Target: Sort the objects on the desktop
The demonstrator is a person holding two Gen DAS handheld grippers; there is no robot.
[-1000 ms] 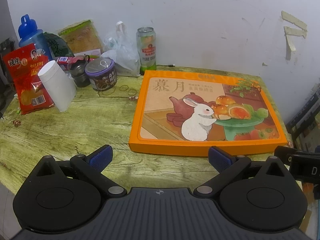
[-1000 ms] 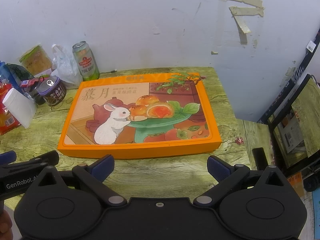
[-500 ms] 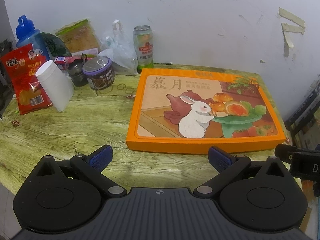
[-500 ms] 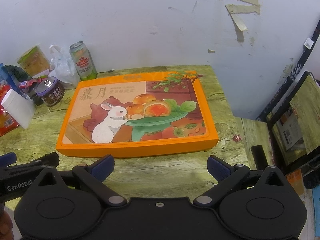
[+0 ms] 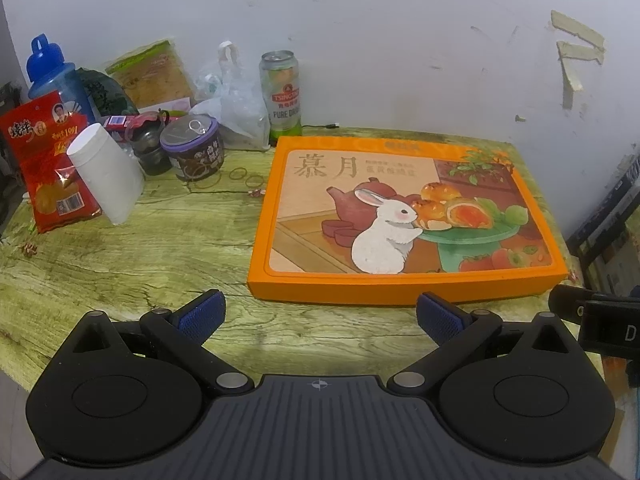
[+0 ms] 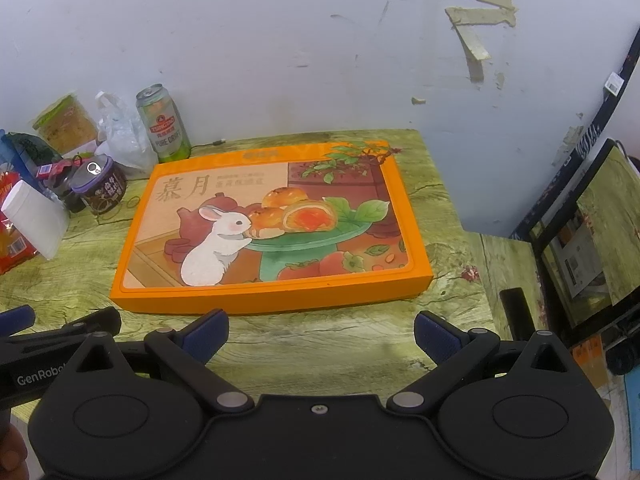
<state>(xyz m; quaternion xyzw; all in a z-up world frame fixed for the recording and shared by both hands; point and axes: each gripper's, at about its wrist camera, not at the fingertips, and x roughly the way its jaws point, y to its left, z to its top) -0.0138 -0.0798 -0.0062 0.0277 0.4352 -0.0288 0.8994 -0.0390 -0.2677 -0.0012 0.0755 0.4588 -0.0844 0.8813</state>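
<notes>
Left wrist view. One orange gift box [image 5: 404, 220], lid on, rabbit and teapot picture, lying flat on the worktop [image 5: 140, 256]; all places below are given from this box. One left tool [image 5: 320, 316], at the box's near edge, its jaws spread wide, nothing between them, blue pads showing. One green beer can [image 5: 282, 96], upright, just past the box's far left corner, against the wall. One clear plastic bag [image 5: 236, 108], left of the can. One purple-rimmed tin [image 5: 194, 148] with a pull-ring lid, left of the box's far end. One white cylinder [image 5: 106, 174], tilted, further left. One red snack packet [image 5: 48, 160], leaning, leftmost. One blue-capped bottle [image 5: 50, 74], behind the packet. One tan food packet [image 5: 154, 76], leaning on the wall. Several rubber bands [image 5: 244, 178], loose, between tin and box; the number is unclear.

Right wrist view. One right tool [image 6: 320, 332], at the box's near edge, jaws spread wide, empty. The left tool's body shows at the box's near left. Worktop: green-yellow wood-grain covering, ending just right of the box. Wall [image 6: 280, 40]: pale, scuffed, with strips of tape [image 6: 472, 12] beyond the box's far right. One dark framed panel [image 6: 584, 224] leans right of the box, off the worktop.
</notes>
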